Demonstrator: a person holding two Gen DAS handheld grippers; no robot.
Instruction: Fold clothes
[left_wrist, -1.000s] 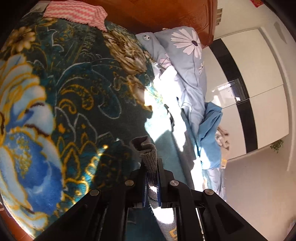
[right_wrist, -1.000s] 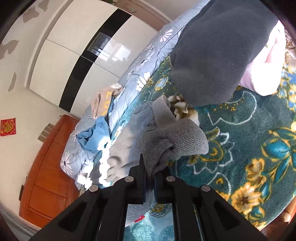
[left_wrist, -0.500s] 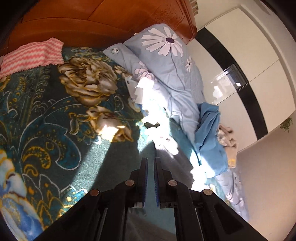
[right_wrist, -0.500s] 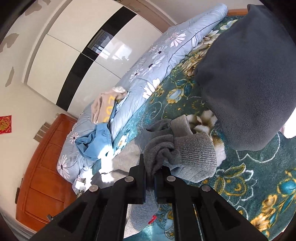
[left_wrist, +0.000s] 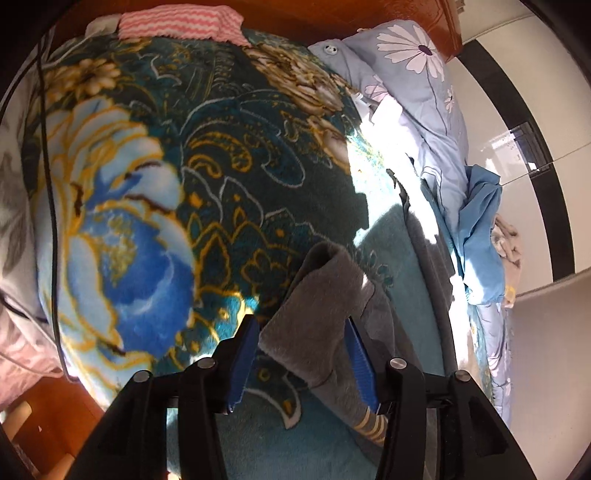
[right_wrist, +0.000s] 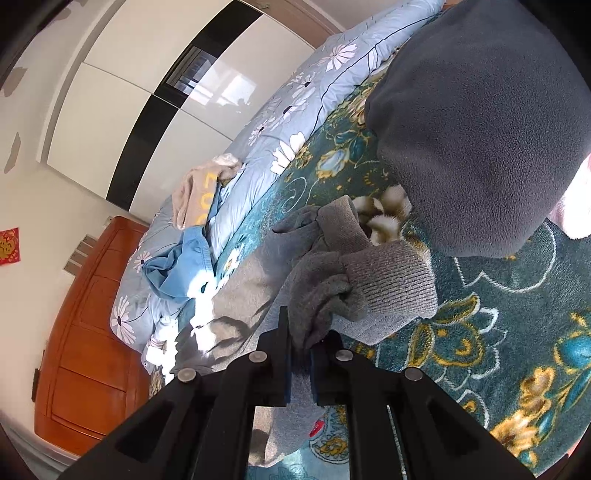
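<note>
Left wrist view: the left gripper (left_wrist: 301, 363) is standing with its fingers wide, a flap of the grey garment (left_wrist: 325, 314) lying loose between them, not pinched. Right wrist view: the right gripper (right_wrist: 300, 360) is pinching a bunched fold of the same grey garment (right_wrist: 332, 291) between narrow fingers, beside its ribbed cuff (right_wrist: 391, 284). The garment is lying on the teal floral blanket (right_wrist: 498, 325) covering the bed, toward the side where the blue daisy quilt (right_wrist: 314, 107) is heaped. Judged from this, folding is only partly done: the cloth is looking crumpled, not flat or squared, and a blue garment (right_wrist: 181, 266) is waiting unfolded on the quilt.
</note>
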